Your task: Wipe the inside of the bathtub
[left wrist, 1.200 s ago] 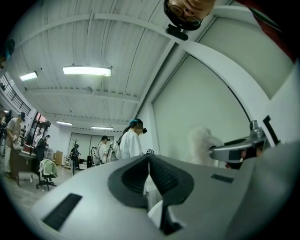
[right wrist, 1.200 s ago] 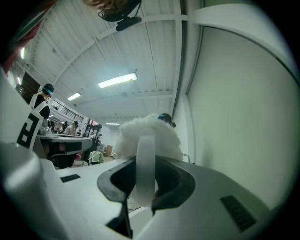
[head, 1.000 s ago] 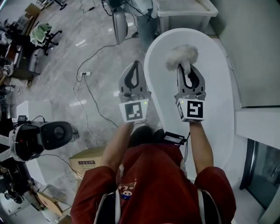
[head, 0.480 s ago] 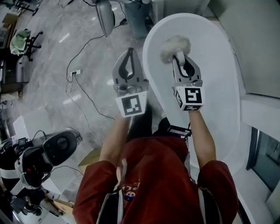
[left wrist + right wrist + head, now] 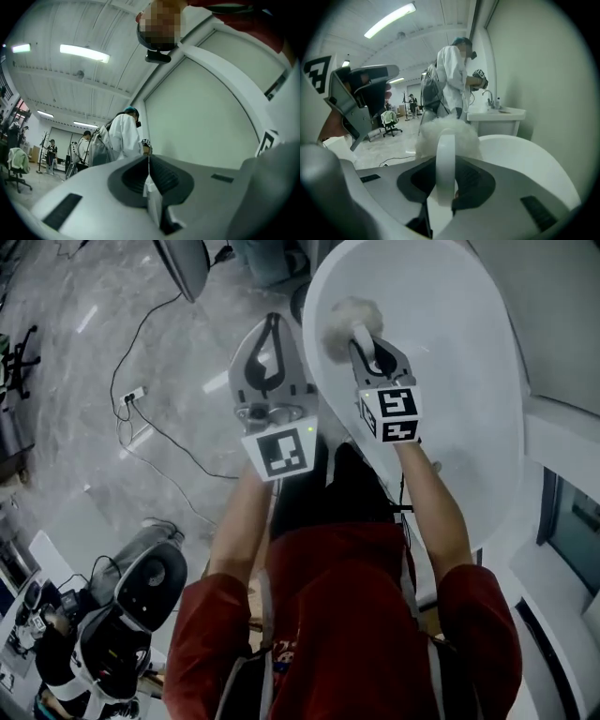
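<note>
Pinching the white handle (image 5: 445,164) of a duster (image 5: 345,317) between the jaws of the right gripper (image 5: 367,345), with the handle standing upright in the grip and the fluffy head (image 5: 447,133) sticking out just past the jaw tips. Holding that head inside the tub (image 5: 450,381), close to the rim on this gripper's left; not showing in any view whether the fluff is touching the white wall or hanging just above it. Looking along these jaws onto the tub's wide, pale bowl, ahead of the gripper and to its right. Carrying the left gripper (image 5: 272,329) just beside the right one, on its left, outside the rim and above the floor (image 5: 112,352), with its jaws pressed together on nothing. Facing, well ahead of both grippers, a person in a white coat (image 5: 451,79) standing next to a basin (image 5: 497,115) beyond the tub's far end. Hanging above a black cable (image 5: 164,432) that is lying on the floor to the left of the left gripper
</note>
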Action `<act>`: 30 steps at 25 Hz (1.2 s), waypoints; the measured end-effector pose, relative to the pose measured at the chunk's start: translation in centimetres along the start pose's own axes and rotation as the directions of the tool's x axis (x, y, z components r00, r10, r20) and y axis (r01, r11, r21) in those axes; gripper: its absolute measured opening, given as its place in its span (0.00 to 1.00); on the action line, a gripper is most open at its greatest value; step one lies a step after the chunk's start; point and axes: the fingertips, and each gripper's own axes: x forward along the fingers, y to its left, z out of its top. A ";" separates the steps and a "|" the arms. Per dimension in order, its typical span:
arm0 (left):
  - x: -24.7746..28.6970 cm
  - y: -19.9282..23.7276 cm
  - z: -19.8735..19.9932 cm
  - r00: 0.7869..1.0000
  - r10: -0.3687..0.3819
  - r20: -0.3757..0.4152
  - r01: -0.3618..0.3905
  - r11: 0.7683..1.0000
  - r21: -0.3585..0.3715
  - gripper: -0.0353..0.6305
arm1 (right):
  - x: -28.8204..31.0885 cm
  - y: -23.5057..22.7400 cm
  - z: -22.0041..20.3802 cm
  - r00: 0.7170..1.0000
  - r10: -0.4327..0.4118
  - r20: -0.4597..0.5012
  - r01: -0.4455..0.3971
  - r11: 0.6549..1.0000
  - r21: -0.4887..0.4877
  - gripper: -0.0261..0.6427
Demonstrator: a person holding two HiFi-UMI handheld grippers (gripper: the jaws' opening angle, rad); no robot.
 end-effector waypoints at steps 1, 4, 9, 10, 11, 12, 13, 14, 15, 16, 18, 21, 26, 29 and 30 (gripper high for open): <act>0.2 -0.1 -0.7 1.000 -0.007 -0.002 0.007 1.000 -0.001 0.08 | 0.8 0.0 -0.8 1.000 -0.003 -0.020 0.003 1.000 -0.002 0.18; 0.6 -0.2 -3.2 0.999 -0.031 -0.009 0.031 0.999 -0.008 0.08 | 3.3 -0.3 -3.4 0.997 -0.017 -0.070 0.017 1.000 0.001 0.18; 2.0 -1.1 -7.7 0.999 -0.032 -0.012 0.032 0.999 -0.020 0.08 | 7.5 -2.4 -8.2 0.989 -0.018 -0.144 0.026 0.998 0.053 0.18; 2.5 -1.2 -8.5 1.000 -0.030 -0.010 0.030 0.999 -0.020 0.08 | 8.3 -2.6 -9.0 0.987 -0.009 -0.160 0.021 0.997 0.068 0.18; 2.9 -1.4 -9.3 1.000 -0.028 -0.012 0.028 0.999 -0.019 0.08 | 9.0 -2.7 -9.7 0.984 0.001 -0.177 0.014 0.996 0.085 0.18; 3.2 -1.5 -10.2 0.999 -0.029 -0.016 0.029 0.999 -0.015 0.08 | 9.7 -2.6 -10.5 0.981 0.011 -0.194 0.010 0.995 0.104 0.18; 3.4 -1.6 -10.9 0.999 -0.030 -0.021 0.030 1.000 -0.009 0.08 | 10.3 -2.5 -11.2 0.977 0.019 -0.211 0.007 0.993 0.120 0.18; 3.7 -1.6 -11.7 0.999 -0.030 -0.025 0.030 1.000 -0.003 0.08 | 10.9 -2.5 -11.9 0.974 0.025 -0.224 0.005 0.991 0.133 0.18; 3.9 -1.7 -12.5 0.999 -0.028 -0.029 0.028 1.000 0.003 0.08 | 11.5 -2.5 -12.6 0.972 0.030 -0.234 0.004 0.989 0.146 0.18; 4.3 -1.7 -13.3 0.999 -0.024 -0.033 0.024 1.000 0.007 0.08 | 12.1 -2.6 -13.2 0.969 0.038 -0.244 0.002 0.987 0.160 0.18; 5.1 -1.7 -14.9 0.999 -0.012 -0.045 0.012 1.000 0.008 0.08 | 13.4 -2.8 -14.5 0.964 0.056 -0.260 -0.006 0.982 0.191 0.18; 6.6 -0.2 -18.1 0.997 0.006 -0.073 -0.006 1.000 -0.002 0.08 | 16.5 -2.3 -15.9 0.956 0.075 -0.285 -0.012 0.977 0.214 0.18; 7.4 -0.6 -21.1 0.994 0.015 -0.107 -0.016 1.000 -0.010 0.08 | 18.6 -3.1 -19.1 0.946 0.068 -0.317 0.008 0.972 0.234 0.18; 6.8 -3.6 -20.1 0.995 0.004 -0.101 -0.006 1.000 -0.024 0.08 | 17.1 -4.7 -21.5 0.942 0.047 -0.333 0.041 0.967 0.252 0.18; 7.0 -4.2 -20.1 0.995 -0.005 -0.098 0.002 0.999 -0.032 0.08 | 17.2 -4.9 -22.2 0.939 0.044 -0.341 0.050 0.964 0.263 0.18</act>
